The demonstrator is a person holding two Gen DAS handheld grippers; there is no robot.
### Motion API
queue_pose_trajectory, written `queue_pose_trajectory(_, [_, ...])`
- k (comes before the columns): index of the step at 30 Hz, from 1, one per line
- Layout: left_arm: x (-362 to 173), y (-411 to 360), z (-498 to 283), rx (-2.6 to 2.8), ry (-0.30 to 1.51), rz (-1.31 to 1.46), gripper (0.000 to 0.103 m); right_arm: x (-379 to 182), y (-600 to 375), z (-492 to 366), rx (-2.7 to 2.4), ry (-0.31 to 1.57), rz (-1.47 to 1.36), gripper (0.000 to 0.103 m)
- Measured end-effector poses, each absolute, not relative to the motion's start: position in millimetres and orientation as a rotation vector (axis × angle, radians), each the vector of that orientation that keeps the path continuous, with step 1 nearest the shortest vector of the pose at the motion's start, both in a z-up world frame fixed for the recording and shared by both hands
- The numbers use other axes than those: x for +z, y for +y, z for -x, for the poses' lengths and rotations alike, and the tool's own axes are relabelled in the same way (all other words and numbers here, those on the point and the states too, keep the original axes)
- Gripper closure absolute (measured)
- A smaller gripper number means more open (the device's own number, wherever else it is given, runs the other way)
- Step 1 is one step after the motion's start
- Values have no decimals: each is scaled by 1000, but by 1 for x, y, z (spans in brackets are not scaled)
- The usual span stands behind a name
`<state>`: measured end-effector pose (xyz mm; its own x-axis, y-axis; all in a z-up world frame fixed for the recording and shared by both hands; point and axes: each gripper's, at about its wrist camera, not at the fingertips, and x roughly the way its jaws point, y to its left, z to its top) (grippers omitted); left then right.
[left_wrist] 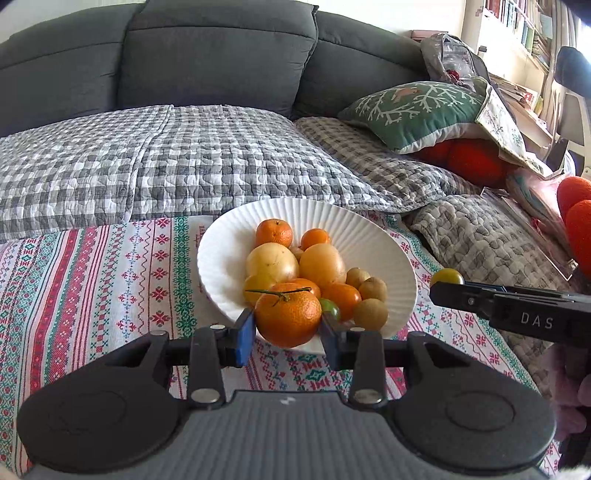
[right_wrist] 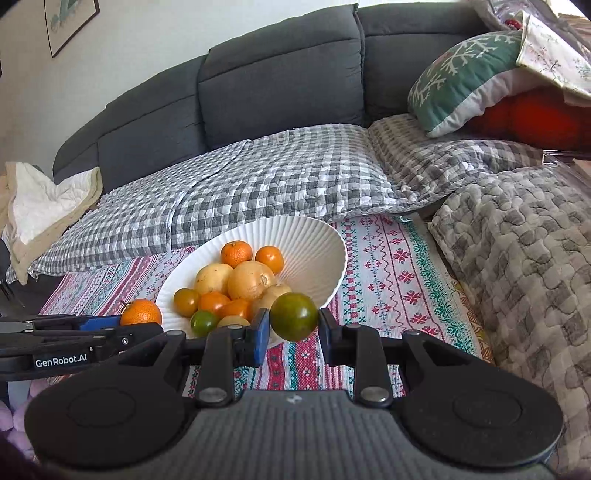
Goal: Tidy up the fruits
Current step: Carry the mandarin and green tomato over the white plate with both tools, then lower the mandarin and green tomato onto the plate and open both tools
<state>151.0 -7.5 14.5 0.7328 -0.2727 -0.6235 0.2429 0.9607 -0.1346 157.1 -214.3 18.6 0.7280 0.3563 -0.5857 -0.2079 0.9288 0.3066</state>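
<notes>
1. The left view alone shows the mandarin (left_wrist: 288, 315) whole, stem and all, pinched between the blue pads of the left tongs (left_wrist: 288, 332) in front of the bowl's (left_wrist: 229, 236) near rim.
2. The right view alone shows the green tomato (right_wrist: 294, 316) whole, pinched by the right tongs (right_wrist: 293, 332) over the bowl's near rim.
3. Each view catches the other tongs from the side, with only part of their fruit showing.
4. Only the right view shows a white blanket (right_wrist: 44, 206) at the sofa's (right_wrist: 280, 74) left end and a framed picture (right_wrist: 70, 22).
5. The bowl, heaped with fruit, stands on the patterned cloth (left_wrist: 110, 280) near its far edge.
</notes>
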Motion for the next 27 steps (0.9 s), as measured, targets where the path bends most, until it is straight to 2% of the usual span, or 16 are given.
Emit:
queue_pose_trajectory(13, [21, -56, -243, -467, 756, 69, 74, 12, -216, -186, 335, 666, -217, 78])
queue_pose_trajectory(27, [-5, -97, -268, -495, 847, -43, 74, 3, -208, -189, 357, 693, -150, 78])
